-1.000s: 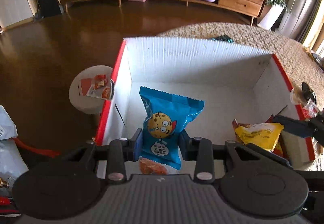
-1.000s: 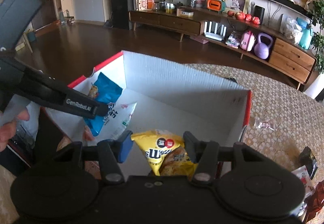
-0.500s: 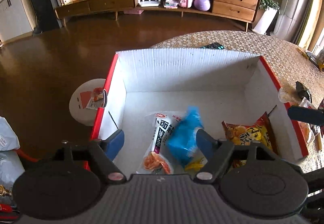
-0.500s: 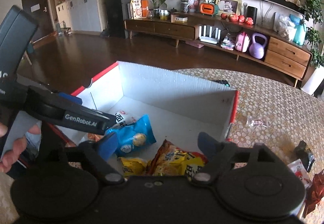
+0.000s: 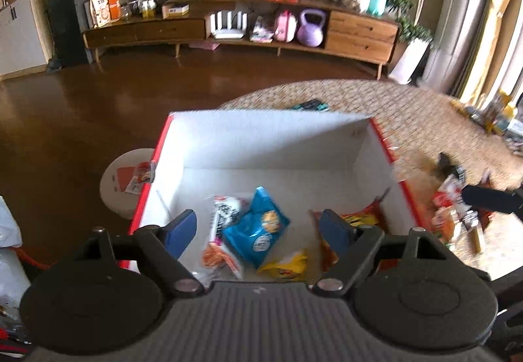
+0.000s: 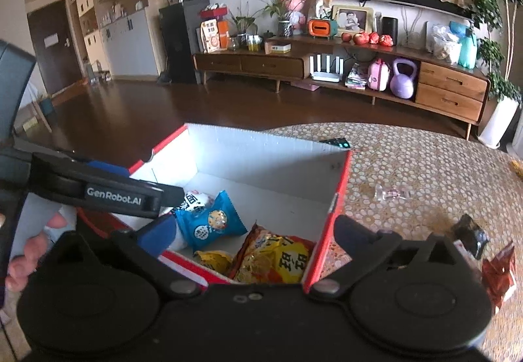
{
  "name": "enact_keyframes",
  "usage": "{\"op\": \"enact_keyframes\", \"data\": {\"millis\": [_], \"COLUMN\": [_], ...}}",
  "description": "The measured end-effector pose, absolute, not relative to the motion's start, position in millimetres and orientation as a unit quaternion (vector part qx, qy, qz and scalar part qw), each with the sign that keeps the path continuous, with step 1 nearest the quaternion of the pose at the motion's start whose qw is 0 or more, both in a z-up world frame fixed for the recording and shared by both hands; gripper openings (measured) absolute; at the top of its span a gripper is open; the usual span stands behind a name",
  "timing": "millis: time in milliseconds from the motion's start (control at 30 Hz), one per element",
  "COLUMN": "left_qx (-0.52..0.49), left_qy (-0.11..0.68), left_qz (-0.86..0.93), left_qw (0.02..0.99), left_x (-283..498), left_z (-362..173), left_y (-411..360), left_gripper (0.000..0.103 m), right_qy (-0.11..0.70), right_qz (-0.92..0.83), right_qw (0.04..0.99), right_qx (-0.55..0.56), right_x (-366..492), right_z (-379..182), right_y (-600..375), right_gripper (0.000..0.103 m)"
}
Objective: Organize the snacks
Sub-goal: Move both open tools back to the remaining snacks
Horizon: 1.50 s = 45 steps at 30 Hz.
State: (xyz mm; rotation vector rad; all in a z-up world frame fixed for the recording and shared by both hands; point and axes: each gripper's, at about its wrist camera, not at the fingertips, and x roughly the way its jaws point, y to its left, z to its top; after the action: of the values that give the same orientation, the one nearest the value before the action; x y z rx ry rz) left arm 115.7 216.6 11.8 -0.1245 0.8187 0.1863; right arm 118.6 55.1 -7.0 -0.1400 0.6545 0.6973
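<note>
A white cardboard box with a red rim (image 5: pixel 261 146) (image 6: pixel 261 159) stands on the table. Inside lie a blue cookie packet (image 5: pixel 255 231) (image 6: pixel 209 224), a white noodle packet (image 5: pixel 225 211), a small yellow packet (image 5: pixel 287 264) (image 6: pixel 212 259) and an orange-yellow chip bag (image 6: pixel 278 257) (image 5: pixel 359 218). My left gripper (image 5: pixel 258 228) is open and empty above the box's near side. My right gripper (image 6: pixel 251 234) is open and empty above the box's near right corner.
Loose snack packets lie on the patterned tablecloth right of the box: a red one (image 6: pixel 498 270), a dark one (image 6: pixel 470 234) and a clear wrapper (image 6: pixel 390 193). A remote (image 5: pixel 309 106) lies behind the box. A round white stool (image 5: pixel 127 182) stands left, on the floor.
My left gripper opened and dropped the blue cookie packet into the box. My right gripper opened and dropped the yellow packet there. Both grippers then rose and pulled back.
</note>
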Motion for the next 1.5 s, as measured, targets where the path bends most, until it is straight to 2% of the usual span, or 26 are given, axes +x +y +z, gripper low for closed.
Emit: {"op": "enact_keyframes", "data": {"millis": [133, 267, 733, 1067, 1500], "left_qx": [-0.078, -0.075, -0.071, -0.057, -0.027], "left_qy": [0.377, 0.359, 0.347, 0.365, 0.421], "left_qz": [0.067, 0.052, -0.026, -0.028, -0.033], "left_qw": [0.921, 0.929, 0.935, 0.929, 0.906], "left_x": [106, 99, 96, 115, 168], "left_z": [24, 32, 34, 9, -54], "left_y": [200, 179, 90, 43, -7], "left_gripper": [0.084, 0.090, 0.091, 0.091, 0.091], "right_qy": [0.305, 0.290, 0.287, 0.305, 0.320], "right_qz": [0.332, 0.318, 0.266, 0.221, 0.164], "right_qw": [0.891, 0.901, 0.920, 0.926, 0.932], "right_qx": [-0.054, -0.050, -0.019, -0.014, -0.037], "right_x": [111, 103, 93, 109, 161], "right_z": [3, 9, 6, -12, -56], "right_y": [34, 9, -91, -148, -191], "right_gripper": [0.103, 0.103, 0.103, 0.103, 0.103]}}
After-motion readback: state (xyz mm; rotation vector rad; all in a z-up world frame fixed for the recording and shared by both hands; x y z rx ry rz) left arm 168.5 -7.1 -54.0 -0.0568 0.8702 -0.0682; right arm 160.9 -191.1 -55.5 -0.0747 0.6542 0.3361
